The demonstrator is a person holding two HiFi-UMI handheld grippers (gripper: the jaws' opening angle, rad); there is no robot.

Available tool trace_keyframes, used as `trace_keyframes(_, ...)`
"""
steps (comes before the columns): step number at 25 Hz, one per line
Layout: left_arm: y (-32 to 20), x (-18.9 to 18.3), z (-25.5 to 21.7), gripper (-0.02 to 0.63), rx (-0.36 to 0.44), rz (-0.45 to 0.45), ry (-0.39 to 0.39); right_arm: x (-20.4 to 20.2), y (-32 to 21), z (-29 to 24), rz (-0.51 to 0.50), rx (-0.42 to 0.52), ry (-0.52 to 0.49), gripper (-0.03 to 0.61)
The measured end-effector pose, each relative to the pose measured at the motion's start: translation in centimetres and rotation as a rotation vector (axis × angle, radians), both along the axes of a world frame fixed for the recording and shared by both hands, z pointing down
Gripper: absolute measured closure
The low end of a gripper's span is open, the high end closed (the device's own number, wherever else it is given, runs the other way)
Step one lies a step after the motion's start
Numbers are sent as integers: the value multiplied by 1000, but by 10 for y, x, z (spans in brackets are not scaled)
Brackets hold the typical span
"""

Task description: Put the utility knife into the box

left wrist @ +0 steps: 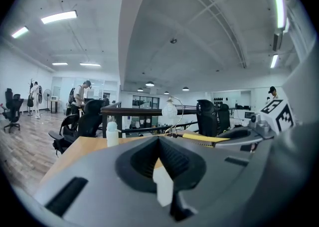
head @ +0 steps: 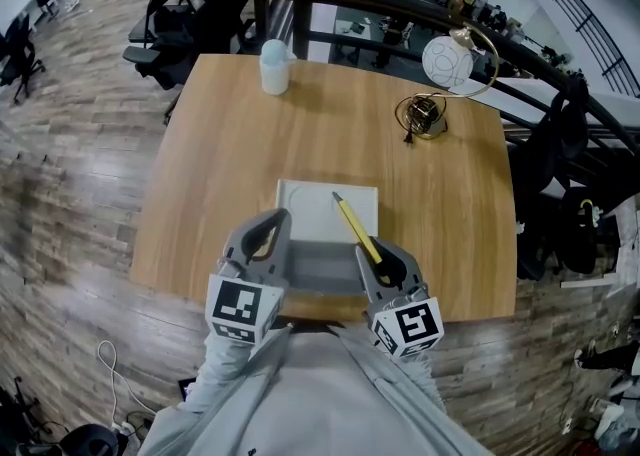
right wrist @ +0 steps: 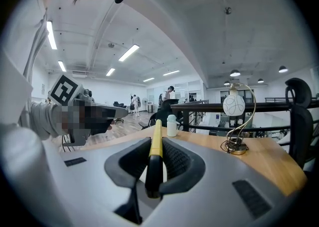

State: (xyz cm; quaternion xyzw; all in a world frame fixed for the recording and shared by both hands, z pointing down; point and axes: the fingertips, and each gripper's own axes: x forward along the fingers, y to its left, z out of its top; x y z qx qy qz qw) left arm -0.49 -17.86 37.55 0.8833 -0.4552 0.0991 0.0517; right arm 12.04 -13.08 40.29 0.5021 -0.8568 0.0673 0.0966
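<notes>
The yellow-and-black utility knife (head: 356, 229) slants over the near right part of the white box (head: 300, 206) on the wooden table. My right gripper (head: 368, 250) is shut on the knife's black rear end. In the right gripper view the knife (right wrist: 155, 146) runs straight out between the jaws of that gripper (right wrist: 155, 139). My left gripper (head: 281, 217) sits at the box's near left edge. In its own view the left gripper (left wrist: 158, 140) has its jaw tips meeting, with a strip of the white box (left wrist: 162, 187) showing below them. The knife (left wrist: 204, 137) lies to its right.
A white bottle (head: 274, 66) stands at the table's far left edge. A globe desk lamp (head: 440, 74) with a wire base stands at the far right. A dark railing (head: 400, 4) runs behind the table, with office chairs (head: 170, 14) beyond it. The near table edge (head: 460, 312) is right by my grippers.
</notes>
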Motion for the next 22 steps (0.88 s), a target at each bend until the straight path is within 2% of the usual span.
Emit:
trace_keyframes(6, -1, -7, 4, 595, 1, 13, 1, -10, -1, 7, -30, -15, 12, 495)
trace_keyframes(9, 4, -8, 11, 595, -26, 26, -3, -16, 3, 17, -56, -43, 7, 495)
trace_keyframes(17, 12, -10, 31, 595, -70, 38, -10, -41, 18, 57, -213, -143, 11, 495)
trace_keyframes(22, 12, -9, 33, 595, -52, 42, 10, -44, 27, 85, -265, -214, 41, 495)
